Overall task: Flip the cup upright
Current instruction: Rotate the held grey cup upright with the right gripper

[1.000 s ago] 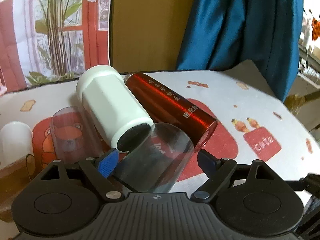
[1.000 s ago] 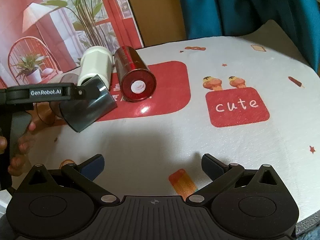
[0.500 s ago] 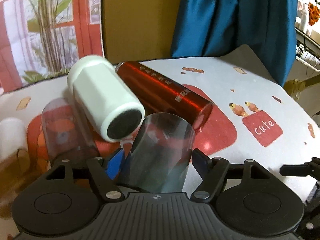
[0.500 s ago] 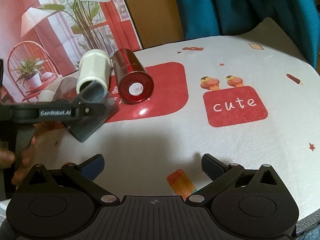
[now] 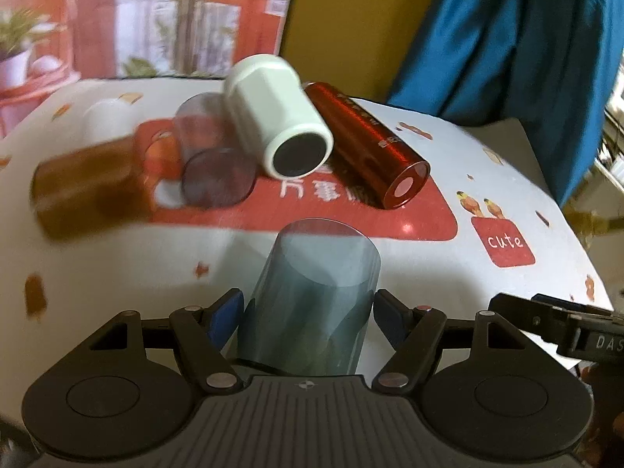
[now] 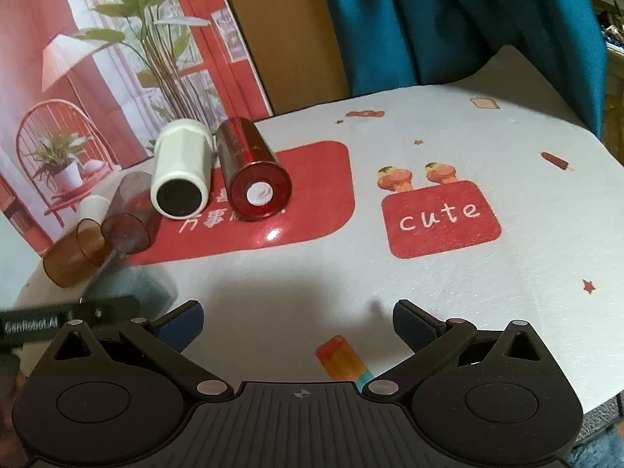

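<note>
My left gripper (image 5: 308,312) is shut on a clear grey-blue cup (image 5: 316,292) and holds it above the table near the front, its round end pointing away from me. In the right wrist view the cup is a blur (image 6: 150,286) at the lower left beside the left gripper's body. My right gripper (image 6: 298,321) is open and empty, low over the front of the table. On the table several cups lie on their sides: a white cup (image 5: 273,117), a red metallic cup (image 5: 370,148), a clear purple-tinted cup (image 5: 210,156) and an amber cup (image 5: 85,191).
The table carries a white cloth with red patches (image 6: 440,218). A picture backdrop (image 6: 97,78) stands at the back left, a blue cloth (image 6: 448,19) hangs at the back right. My right gripper's body shows at the right edge of the left wrist view (image 5: 565,327).
My left gripper has lifted the grey-blue cup away from the lying cups and drawn it back toward the front of the table, turning it. My right gripper has stayed put, open.
</note>
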`<state>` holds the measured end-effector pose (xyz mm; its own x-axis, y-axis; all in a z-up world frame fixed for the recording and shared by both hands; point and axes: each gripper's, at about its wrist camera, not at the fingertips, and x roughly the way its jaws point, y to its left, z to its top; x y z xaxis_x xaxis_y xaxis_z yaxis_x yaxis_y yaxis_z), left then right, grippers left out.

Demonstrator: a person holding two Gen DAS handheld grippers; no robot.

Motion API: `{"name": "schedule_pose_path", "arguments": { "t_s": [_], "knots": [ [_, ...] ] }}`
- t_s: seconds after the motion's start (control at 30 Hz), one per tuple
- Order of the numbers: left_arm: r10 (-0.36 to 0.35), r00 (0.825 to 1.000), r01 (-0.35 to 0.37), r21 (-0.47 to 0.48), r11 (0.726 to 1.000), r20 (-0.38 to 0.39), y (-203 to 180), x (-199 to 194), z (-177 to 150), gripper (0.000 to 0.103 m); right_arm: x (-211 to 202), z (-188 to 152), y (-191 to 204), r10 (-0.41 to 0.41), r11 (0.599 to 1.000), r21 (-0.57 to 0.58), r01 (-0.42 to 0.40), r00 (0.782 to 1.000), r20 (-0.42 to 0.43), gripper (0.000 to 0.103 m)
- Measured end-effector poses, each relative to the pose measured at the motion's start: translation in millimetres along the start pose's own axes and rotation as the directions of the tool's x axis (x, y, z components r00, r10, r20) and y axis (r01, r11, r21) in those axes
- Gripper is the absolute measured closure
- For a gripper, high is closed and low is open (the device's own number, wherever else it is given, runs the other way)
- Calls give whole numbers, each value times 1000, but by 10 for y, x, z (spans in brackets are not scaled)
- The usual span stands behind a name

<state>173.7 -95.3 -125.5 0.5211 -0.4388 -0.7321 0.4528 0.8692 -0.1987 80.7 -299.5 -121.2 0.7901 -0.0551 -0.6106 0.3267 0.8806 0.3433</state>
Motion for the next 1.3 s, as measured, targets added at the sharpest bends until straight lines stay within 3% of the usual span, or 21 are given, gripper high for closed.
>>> {"name": "schedule_pose_path", "arguments": {
  "t_s": [0.13, 0.27, 0.53, 0.77, 0.87, 0.9, 0.97, 1.3],
  "knots": [
    [29, 1000, -28, -86, 996, 10, -54, -67, -91, 28, -54, -1, -45, -16, 1000, -4, 16, 1000, 8, 0],
    [-17, 1000, 14, -152, 988, -17, -148, -17, -53, 28, -131, 31, -165, -54, 998, 21, 53, 998, 31, 0],
    [-34, 999, 31, -92, 995, -30, -517, 24, -156, 28, -290, 47, -442, -109, 992, 66, 105, 993, 55, 0],
    [-73, 996, 70, -79, 994, -42, -586, -11, -213, 28, -352, 24, -550, -120, 988, 106, 114, 991, 58, 0],
    [-94, 995, 91, -84, 992, -38, -573, -47, -213, 24, -364, 24, -487, -112, 990, 88, 107, 992, 57, 0],
    [-101, 994, 98, -83, 992, -37, -570, -55, -204, 17, -375, 25, -460, -108, 991, 83, 103, 993, 56, 0],
    [-96, 995, 95, -78, 992, -20, -573, -82, -189, 12, -390, 22, -417, -101, 993, 72, 97, 993, 55, 0],
    [-29, 999, 32, -95, 995, 27, -348, -284, -149, 9, -467, 46, -178, -101, 995, 9, 101, 993, 60, 0]
  ]
}}
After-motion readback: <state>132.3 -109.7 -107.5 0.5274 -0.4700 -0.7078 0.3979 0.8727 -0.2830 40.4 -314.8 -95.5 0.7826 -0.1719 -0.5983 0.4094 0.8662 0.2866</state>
